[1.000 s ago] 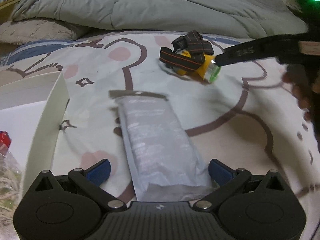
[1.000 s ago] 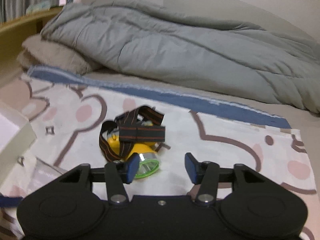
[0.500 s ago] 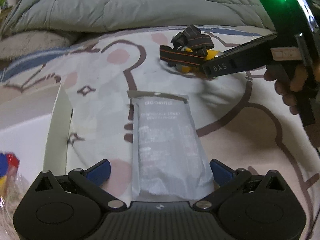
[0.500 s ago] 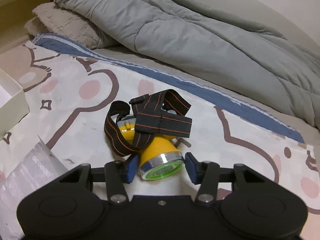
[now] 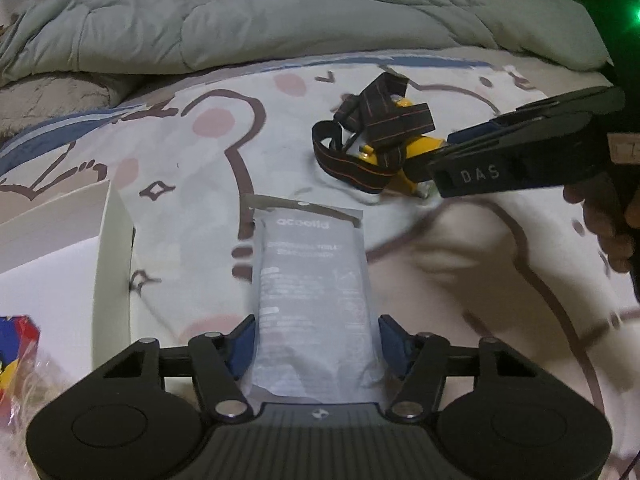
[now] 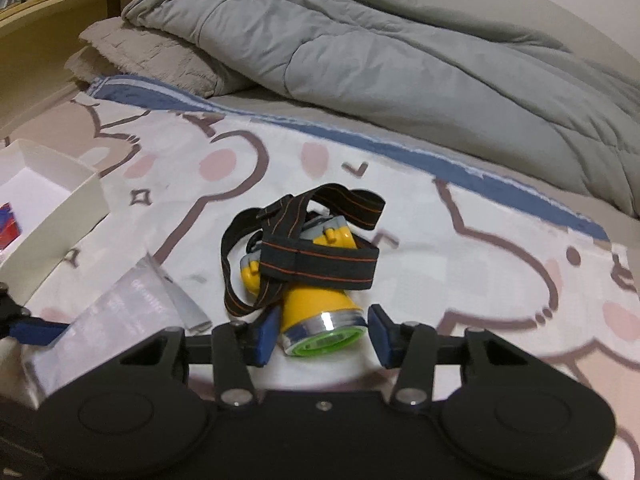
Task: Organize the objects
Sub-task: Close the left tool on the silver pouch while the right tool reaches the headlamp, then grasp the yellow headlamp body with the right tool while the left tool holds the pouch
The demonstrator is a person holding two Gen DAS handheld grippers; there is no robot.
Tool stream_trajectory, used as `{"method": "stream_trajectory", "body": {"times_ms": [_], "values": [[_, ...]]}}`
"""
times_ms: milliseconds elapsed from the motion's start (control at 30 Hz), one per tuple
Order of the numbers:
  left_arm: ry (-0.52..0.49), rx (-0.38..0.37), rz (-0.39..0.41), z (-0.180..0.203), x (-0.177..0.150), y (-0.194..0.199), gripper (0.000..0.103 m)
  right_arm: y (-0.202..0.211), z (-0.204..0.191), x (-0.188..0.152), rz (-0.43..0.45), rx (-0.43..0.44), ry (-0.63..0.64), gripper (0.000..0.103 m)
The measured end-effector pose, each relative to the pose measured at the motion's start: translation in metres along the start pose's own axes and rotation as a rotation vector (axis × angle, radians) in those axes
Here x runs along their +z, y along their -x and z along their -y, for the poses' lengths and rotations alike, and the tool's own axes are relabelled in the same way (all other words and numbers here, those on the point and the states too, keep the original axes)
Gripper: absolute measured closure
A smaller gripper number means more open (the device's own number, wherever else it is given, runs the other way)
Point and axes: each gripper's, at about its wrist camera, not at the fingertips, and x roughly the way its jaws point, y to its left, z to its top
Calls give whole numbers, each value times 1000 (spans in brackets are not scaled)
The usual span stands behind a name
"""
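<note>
Bed sheet (image 5: 472,292) w/ cartoon bear print carries everything; a rumpled grey comforter (image 5: 280,20) is piled along the far side, w/ a beige fuzzy blanket (image 6: 148,56) at its left end and a wooden bed frame (image 6: 44,40) beyond that.

Silver foil pouch (image 5: 312,304) lies flat near the sheet's front, lengthwise away from the left cam. Left hand-held gripper (image 5: 314,340) straddles its near end, jaws closing, blue pads at the pouch's two long edges (contact looks made on the left, right side hard to call).

Yellow headlamp (image 6: 316,300) w/ black orange-striped strap sits farther back and to the right of the pouch, apart from it, green-rimmed lens facing the right cam. Right hand-held gripper (image 6: 320,336) has the lens end btwn its pads, jaws closing; left pad looks up against the yellow body, right pad shows a slim gap, so not clamped yet. The strap is bunched over the lamp body and doesn't reach the pads. In the left view the right gripper's black finger covers the lamp's lens end, and the person's hand (image 5: 608,228) shows at the right edge.

White open box (image 5: 108,264) stands left of the pouch, close beside it, its side wall btwn pouch and box interior. Inside: a red-blue pack (image 5: 16,344) and clear crinkly plastic (image 5: 28,388), contents not legible.
</note>
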Motion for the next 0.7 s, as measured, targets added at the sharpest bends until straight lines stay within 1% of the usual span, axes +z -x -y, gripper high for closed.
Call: {"method": "stream_trajectory", "body": {"times_ms": [67, 233, 333, 367, 400, 467, 500, 567, 633, 667, 700], "values": [[-23, -17, -19, 3, -10, 10, 40, 10, -2, -5, -20, 11, -20, 55], [-123, -61, -64, 11, -42, 36, 40, 39, -9, -23, -82, 34, -56, 55], [-139, -101, -93, 14, -62, 51, 40, 62, -19, -41, -108, 58, -48, 58], [-141, -111, -101, 16, -67, 56, 40, 70, -22, -47, -113, 72, -48, 63], [-147, -119, -109, 18, -73, 60, 40, 78, -25, -53, -119, 87, -47, 67], [-169, -130, -112, 23, -84, 69, 40, 94, -33, -65, -135, 97, -37, 90], [-179, -134, -114, 26, -89, 73, 40, 98, -37, -70, -167, 109, -32, 91], [-179, -146, -114, 29, -98, 80, 40, 106, -42, -81, -204, 129, -55, 91], [-173, -152, -107, 30, -104, 85, 40, 114, -46, -87, -191, 128, -58, 89], [-171, -151, -102, 30, -106, 85, 39, 118, -47, -87, -175, 122, -54, 80], [-168, -148, -97, 30, -107, 85, 38, 124, -46, -87, -144, 105, -58, 76]]}}
